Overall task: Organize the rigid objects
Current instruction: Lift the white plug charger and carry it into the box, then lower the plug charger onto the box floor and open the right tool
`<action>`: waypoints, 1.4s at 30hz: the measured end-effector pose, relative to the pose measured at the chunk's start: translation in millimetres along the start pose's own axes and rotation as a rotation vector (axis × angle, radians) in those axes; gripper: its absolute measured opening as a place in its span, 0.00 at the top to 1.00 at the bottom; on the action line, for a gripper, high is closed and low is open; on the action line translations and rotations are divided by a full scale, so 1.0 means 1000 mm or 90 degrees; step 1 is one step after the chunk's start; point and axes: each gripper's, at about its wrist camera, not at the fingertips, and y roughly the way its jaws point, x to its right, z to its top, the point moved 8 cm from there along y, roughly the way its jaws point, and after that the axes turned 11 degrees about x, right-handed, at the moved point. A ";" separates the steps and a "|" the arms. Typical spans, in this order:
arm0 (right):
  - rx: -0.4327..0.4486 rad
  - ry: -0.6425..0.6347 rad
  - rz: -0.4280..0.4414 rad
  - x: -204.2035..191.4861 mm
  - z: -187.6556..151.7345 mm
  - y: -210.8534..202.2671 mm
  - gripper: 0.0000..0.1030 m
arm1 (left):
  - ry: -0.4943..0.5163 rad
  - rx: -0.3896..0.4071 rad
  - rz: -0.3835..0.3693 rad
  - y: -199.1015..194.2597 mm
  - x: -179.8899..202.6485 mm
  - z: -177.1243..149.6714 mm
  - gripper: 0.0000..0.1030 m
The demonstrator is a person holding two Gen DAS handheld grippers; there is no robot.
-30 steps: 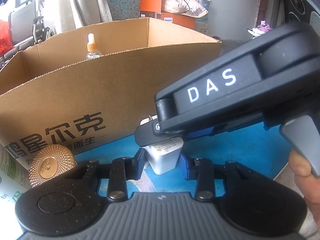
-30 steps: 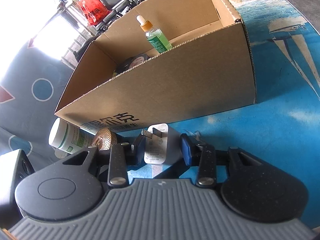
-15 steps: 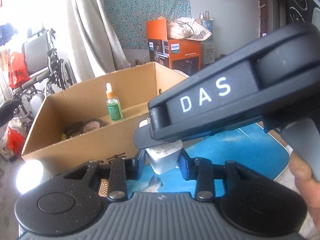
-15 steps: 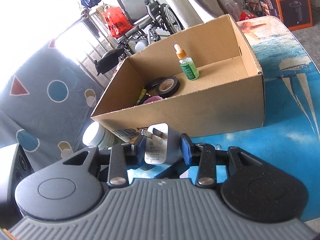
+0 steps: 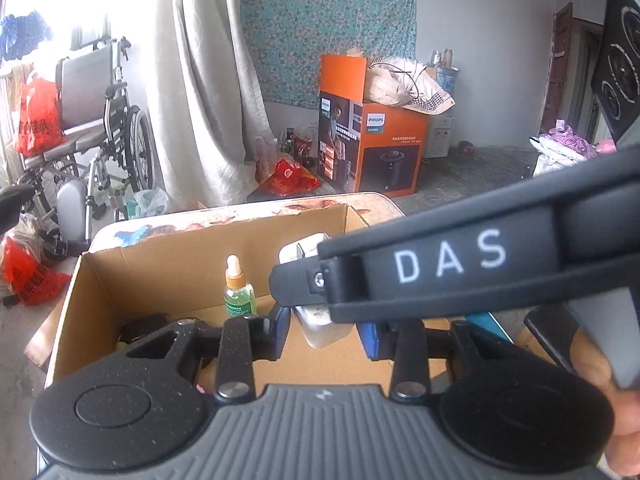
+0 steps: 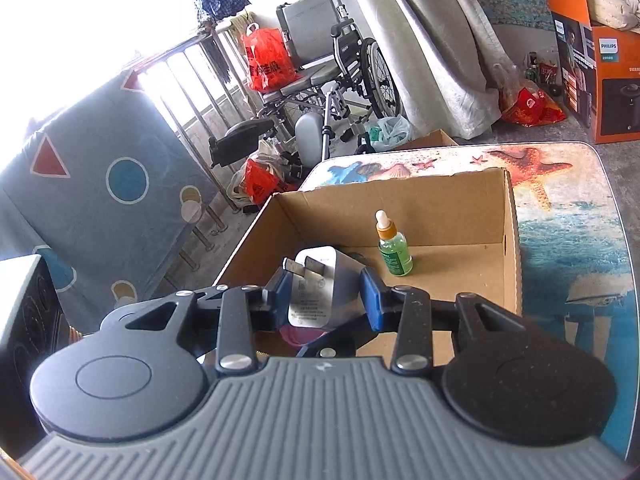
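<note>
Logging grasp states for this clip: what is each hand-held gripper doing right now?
Left hand-held gripper: closed on the white charger plug.
Right hand-held gripper: closed on the same white charger plug, above the cardboard box.

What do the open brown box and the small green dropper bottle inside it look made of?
The open brown box: corrugated cardboard, matte; fluting shows along its cut rim. The small green dropper bottle: clear glass or plastic, glossy, showing green liquid; its orange collar and white bulb look like plastic and rubber.

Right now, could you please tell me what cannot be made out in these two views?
- Left wrist view: the white plug-in charger is mostly hidden behind the right gripper's black finger.
- Both views: the brown cardboard box has its near-left contents blocked by the gripper bodies.
- Right wrist view: the charger's label print is too small.
</note>
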 end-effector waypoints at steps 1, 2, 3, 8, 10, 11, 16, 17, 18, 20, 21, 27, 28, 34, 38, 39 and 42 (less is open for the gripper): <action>-0.021 -0.005 -0.006 0.007 0.008 0.016 0.65 | -0.013 -0.016 -0.001 0.012 -0.004 0.002 0.64; -0.033 -0.007 -0.009 0.013 0.012 0.025 0.65 | -0.031 -0.036 -0.004 0.026 -0.010 0.003 0.64; -0.055 -0.007 -0.015 0.022 0.017 0.042 0.65 | -0.049 -0.053 -0.005 0.037 -0.016 0.003 0.64; -0.121 -0.001 -0.027 0.054 0.027 0.096 0.65 | -0.103 -0.112 -0.008 0.086 -0.037 0.000 0.64; -0.145 -0.007 -0.031 0.064 0.026 0.120 0.65 | -0.120 -0.129 -0.011 0.100 -0.043 -0.001 0.64; -0.154 -0.012 -0.033 0.066 0.026 0.127 0.65 | -0.131 -0.140 -0.013 0.107 -0.047 -0.005 0.64; -0.189 -0.033 -0.034 0.077 0.020 0.158 0.65 | -0.167 -0.170 -0.021 0.122 -0.053 -0.015 0.65; -0.193 -0.035 -0.034 0.079 0.020 0.162 0.65 | -0.172 -0.173 -0.022 0.125 -0.054 -0.016 0.65; -0.197 -0.037 -0.034 0.080 0.019 0.166 0.65 | -0.178 -0.177 -0.022 0.127 -0.055 -0.017 0.65; -0.204 -0.040 -0.034 0.085 0.017 0.172 0.66 | -0.192 -0.186 -0.025 0.132 -0.058 -0.019 0.62; -0.208 -0.044 -0.034 0.086 0.014 0.173 0.66 | -0.199 -0.191 -0.026 0.133 -0.058 -0.020 0.59; -0.218 -0.063 -0.036 0.089 0.012 0.184 0.69 | -0.233 -0.216 -0.031 0.140 -0.062 -0.027 0.53; -0.220 -0.066 -0.036 0.089 0.011 0.186 0.70 | -0.238 -0.219 -0.034 0.141 -0.063 -0.028 0.52; -0.222 -0.074 -0.039 0.090 0.011 0.190 0.72 | -0.240 -0.211 -0.043 0.142 -0.060 -0.026 0.45; -0.213 -0.074 -0.044 0.089 0.014 0.187 0.71 | -0.231 -0.204 -0.038 0.137 -0.059 -0.022 0.40; -0.208 -0.077 -0.043 0.088 0.016 0.184 0.71 | -0.227 -0.199 -0.037 0.134 -0.059 -0.021 0.38; -0.184 -0.074 -0.037 0.082 0.025 0.171 0.70 | -0.212 -0.180 -0.039 0.121 -0.057 -0.013 0.32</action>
